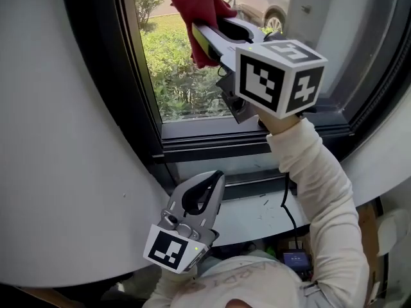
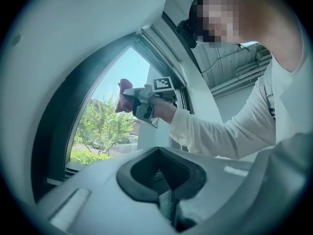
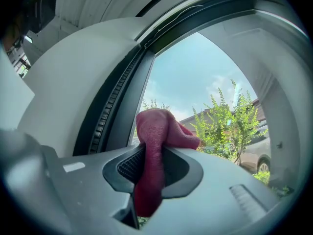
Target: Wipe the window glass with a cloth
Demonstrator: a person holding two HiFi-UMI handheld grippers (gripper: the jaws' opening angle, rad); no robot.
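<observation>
Gripping the red cloth (image 1: 204, 8) in my right gripper (image 1: 204, 36), jaws clamped on its bunched middle, I hold it up at the window glass (image 1: 176, 76). My left gripper (image 1: 214, 178) hangs low near the sill (image 1: 212, 147), jaws closed on nothing.

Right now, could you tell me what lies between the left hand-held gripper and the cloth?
In the head view, the window's lower frame and a stretch of glass lie between the left hand-held gripper and the cloth.
</observation>
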